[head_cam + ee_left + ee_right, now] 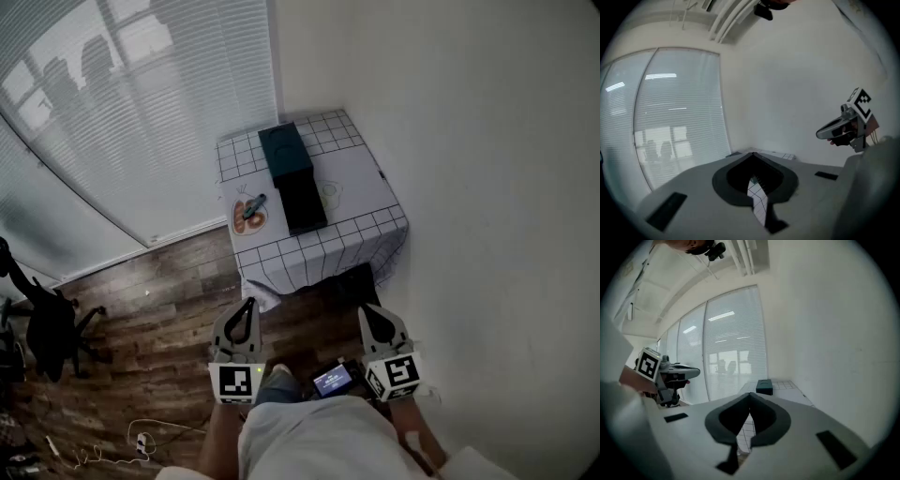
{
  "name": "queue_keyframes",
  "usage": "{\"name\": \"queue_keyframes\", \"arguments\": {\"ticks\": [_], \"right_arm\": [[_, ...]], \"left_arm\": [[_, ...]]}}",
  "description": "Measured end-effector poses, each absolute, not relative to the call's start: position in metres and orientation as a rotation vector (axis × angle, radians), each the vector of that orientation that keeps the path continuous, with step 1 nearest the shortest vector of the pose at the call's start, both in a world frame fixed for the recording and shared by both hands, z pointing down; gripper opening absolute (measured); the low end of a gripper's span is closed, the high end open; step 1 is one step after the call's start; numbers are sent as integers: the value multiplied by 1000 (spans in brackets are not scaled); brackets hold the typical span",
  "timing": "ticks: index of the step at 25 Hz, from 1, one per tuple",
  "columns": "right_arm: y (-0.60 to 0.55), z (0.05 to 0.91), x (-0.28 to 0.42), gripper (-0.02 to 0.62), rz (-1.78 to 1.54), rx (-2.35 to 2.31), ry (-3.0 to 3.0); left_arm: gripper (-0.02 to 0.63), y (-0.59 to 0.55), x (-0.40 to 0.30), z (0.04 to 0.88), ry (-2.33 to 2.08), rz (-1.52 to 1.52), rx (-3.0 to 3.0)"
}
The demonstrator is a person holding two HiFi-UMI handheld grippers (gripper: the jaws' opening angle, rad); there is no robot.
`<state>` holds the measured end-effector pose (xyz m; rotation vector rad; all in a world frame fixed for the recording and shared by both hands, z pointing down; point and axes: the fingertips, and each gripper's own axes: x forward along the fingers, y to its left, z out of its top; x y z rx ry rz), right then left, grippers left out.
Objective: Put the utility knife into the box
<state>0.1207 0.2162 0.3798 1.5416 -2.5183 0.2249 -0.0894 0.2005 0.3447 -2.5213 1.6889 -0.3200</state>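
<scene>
Knife (pixel 254 207): upper centre of head view, lying on an orange disc (pixel 246 223) near the left edge of the table (pixel 361 192); just left of the box, not touching it; well apart from both grippers.
Box (pixel 286 152): middle of the table; teal part at the back, black part (pixel 303 202) in front, end to end.
Table: upper centre, in the room corner; white cloth with grid border.
Left gripper (pixel 247 307): lower centre-left, over the floor (pixel 159 300), well short of the table; jaws pressed together, tips meeting, nothing between.
Right gripper (pixel 368 309): lower centre-right, level with the left; jaws pressed together, nothing between.
Screen (pixel 333 380): small and lit, bottom centre, between the grippers.
Chair (pixel 47 323): black, at the left edge.
Blinds (pixel 112 122): upper left.
</scene>
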Motion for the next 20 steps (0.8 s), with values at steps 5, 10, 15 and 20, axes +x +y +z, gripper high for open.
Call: {"name": "queue_keyframes", "arguments": {"ticks": [5, 10, 15, 20], "right_arm": [[250, 360, 97, 6, 210, 1546, -2543], [265, 351, 85, 6, 187, 1535, -2569], [277, 345, 83, 6, 197, 1518, -2635], [282, 351, 95, 6, 186, 1495, -2627]], "left_arm": [[6, 260, -103, 338, 1741, -328, -2545], [6, 279, -111, 332, 1807, -251, -2559], [6, 285, -135, 331, 1974, -248, -2413], [6, 297, -128, 334, 1977, -268, -2432]]}}
